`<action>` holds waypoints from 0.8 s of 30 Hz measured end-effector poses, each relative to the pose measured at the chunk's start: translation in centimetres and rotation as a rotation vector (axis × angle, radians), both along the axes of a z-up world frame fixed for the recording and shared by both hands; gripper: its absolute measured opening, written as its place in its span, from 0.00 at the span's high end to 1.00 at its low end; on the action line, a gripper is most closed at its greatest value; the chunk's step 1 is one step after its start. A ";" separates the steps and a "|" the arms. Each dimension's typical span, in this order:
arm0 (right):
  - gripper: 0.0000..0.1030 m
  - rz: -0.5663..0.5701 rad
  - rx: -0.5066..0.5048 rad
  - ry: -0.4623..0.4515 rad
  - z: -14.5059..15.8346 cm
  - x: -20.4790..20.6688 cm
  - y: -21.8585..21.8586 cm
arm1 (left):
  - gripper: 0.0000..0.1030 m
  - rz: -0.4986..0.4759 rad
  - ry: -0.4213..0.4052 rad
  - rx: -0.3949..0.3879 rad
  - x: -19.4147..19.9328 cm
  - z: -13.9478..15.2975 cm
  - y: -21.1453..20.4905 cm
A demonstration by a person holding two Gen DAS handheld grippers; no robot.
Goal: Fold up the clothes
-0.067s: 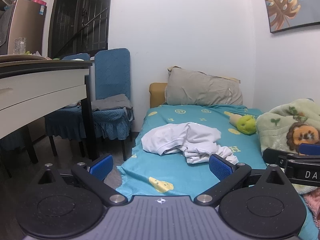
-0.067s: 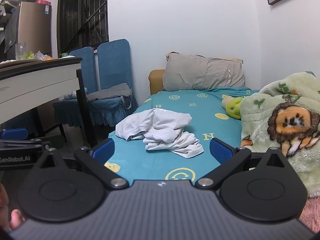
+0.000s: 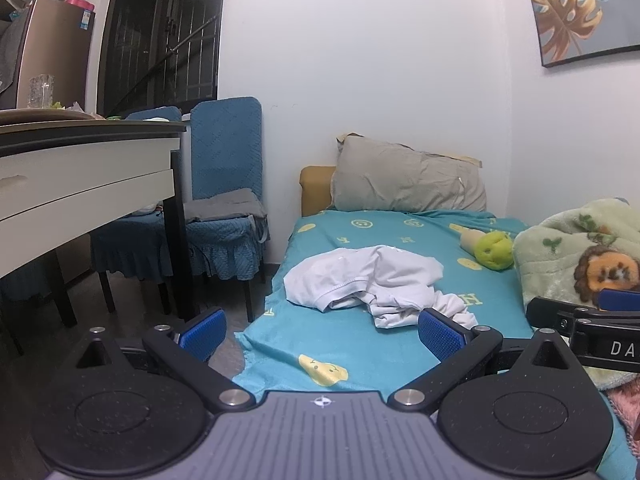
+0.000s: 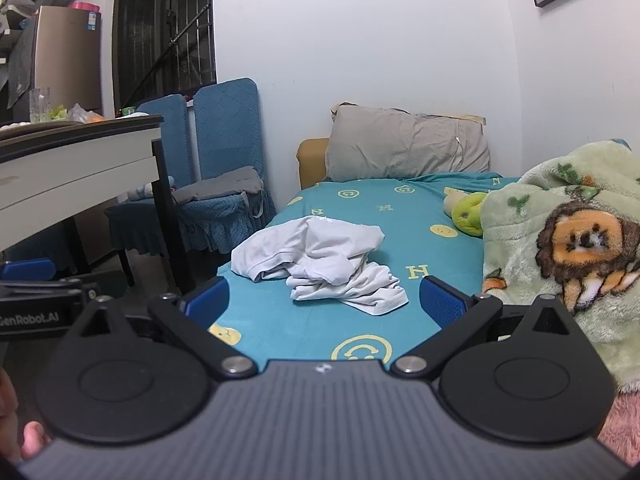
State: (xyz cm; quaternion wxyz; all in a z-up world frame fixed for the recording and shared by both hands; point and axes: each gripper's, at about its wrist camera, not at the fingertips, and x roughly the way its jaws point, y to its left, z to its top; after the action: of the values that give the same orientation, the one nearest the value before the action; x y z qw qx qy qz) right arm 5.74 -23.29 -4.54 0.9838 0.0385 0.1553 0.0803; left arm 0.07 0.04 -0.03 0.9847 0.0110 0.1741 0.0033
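Lying crumpled on the teal patterned bed sheet (image 4: pixel 360 332), the white cotton garment (image 4: pixel 320 264) sits ahead of the left claw (image 3: pixel 320 334) and right claw (image 4: pixel 324 300), both released, empty.

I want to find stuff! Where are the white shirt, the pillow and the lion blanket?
white shirt (image 4: pixel 316 256), right wrist view, middle of the crumpled pile.
pillow (image 4: pixel 404 144), right wrist view, centre of its front.
lion blanket (image 4: pixel 516 216), right wrist view, green part beside the lion.
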 end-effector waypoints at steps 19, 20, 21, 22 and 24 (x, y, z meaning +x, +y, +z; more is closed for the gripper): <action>0.00 0.000 0.036 0.037 0.0 0.5 -0.1 | 0.00 0.023 -0.011 -0.015 0.5 -0.2 0.2; 0.00 -0.002 0.037 0.040 0.0 0.5 -0.2 | 0.00 0.021 -0.010 -0.012 0.5 -0.2 0.1; 0.00 -0.005 0.040 0.041 0.0 0.5 -0.2 | 0.00 0.020 -0.010 -0.008 0.5 -0.2 0.0; 0.00 -0.004 0.045 0.042 0.1 0.5 -0.3 | 0.00 0.018 -0.009 -0.005 0.5 -0.2 0.0; 0.00 0.000 0.060 0.047 0.2 0.5 -0.5 | 0.00 0.018 -0.009 0.001 0.6 -0.3 -0.1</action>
State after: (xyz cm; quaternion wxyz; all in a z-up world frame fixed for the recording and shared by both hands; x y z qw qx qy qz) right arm 6.24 -23.80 -4.29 0.9784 0.0698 0.1758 0.0840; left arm 0.64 -0.09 -0.29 0.9853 0.0100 0.1700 0.0125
